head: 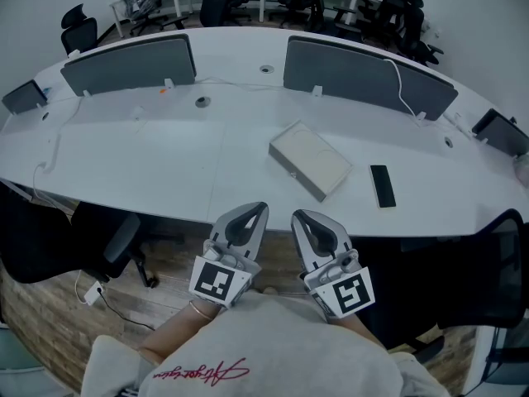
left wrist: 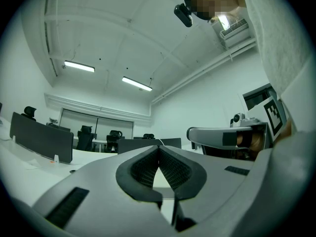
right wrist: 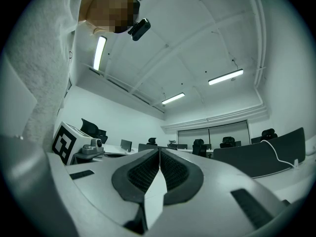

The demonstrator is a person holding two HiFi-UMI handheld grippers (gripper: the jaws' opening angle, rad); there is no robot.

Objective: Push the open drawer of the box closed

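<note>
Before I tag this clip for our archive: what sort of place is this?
Most likely an open-plan office: a long white desk with grey divider screens, black swivel chairs at further desks behind it, and strip lights on the ceiling.

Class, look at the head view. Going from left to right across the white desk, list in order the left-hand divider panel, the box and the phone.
grey divider panel → white box → black phone
</note>
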